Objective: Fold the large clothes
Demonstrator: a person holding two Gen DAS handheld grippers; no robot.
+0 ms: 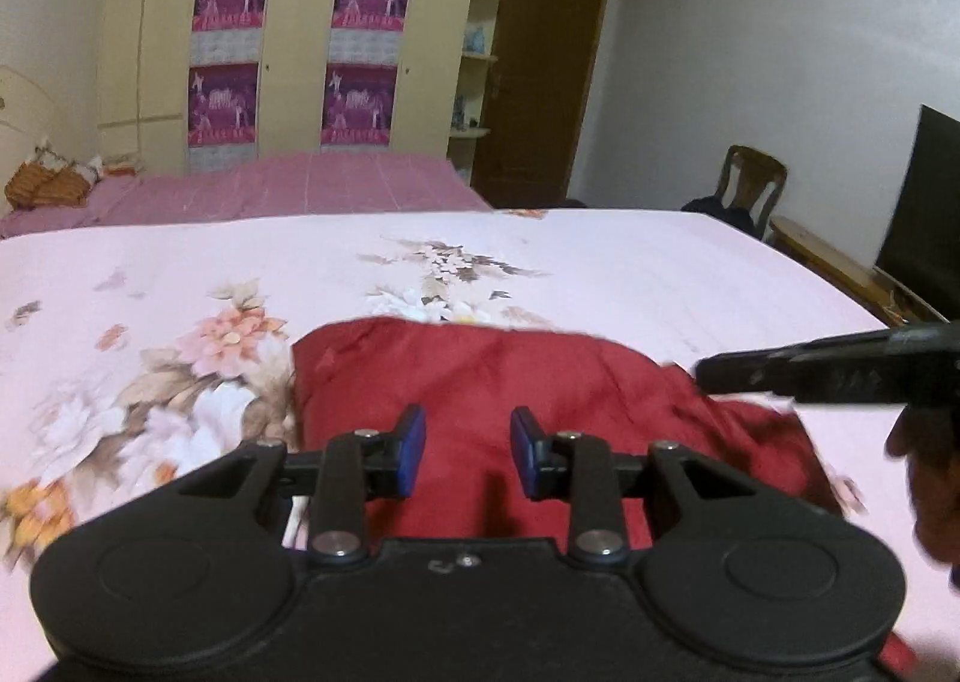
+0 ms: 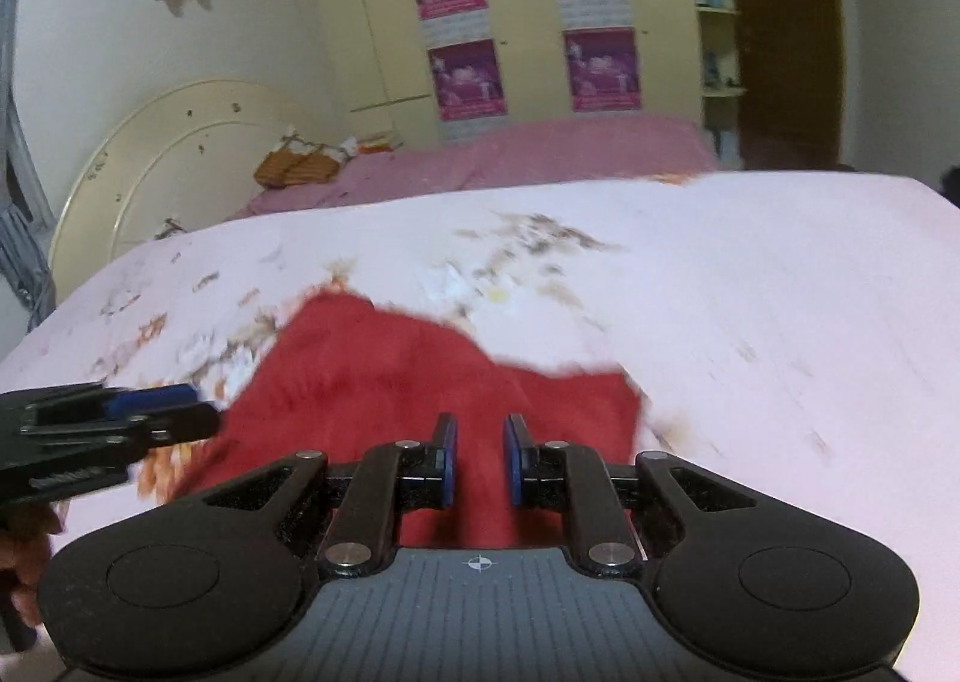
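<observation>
A dark red garment (image 1: 510, 382) (image 2: 390, 370) lies bunched on the pale pink flowered bedsheet (image 1: 660, 274) (image 2: 750, 292). My left gripper (image 1: 468, 430) hovers over the garment's near part with its blue pads apart and nothing pinched between them. In the right wrist view the left gripper (image 2: 204, 412) reaches the garment's left edge. My right gripper (image 2: 480, 436) is over the garment's near right part, its pads a narrow gap apart with only the cloth below showing through. In the left wrist view the right gripper (image 1: 705, 376) pokes in from the right over the garment's right edge.
A second bed with a pink checked cover (image 1: 300, 184) lies beyond, in front of a cream wardrobe (image 1: 288, 21) with purple posters. A wooden chair (image 1: 750, 184) and a dark screen (image 1: 924, 214) are at the right. A round cream headboard (image 2: 168, 159) is at the left.
</observation>
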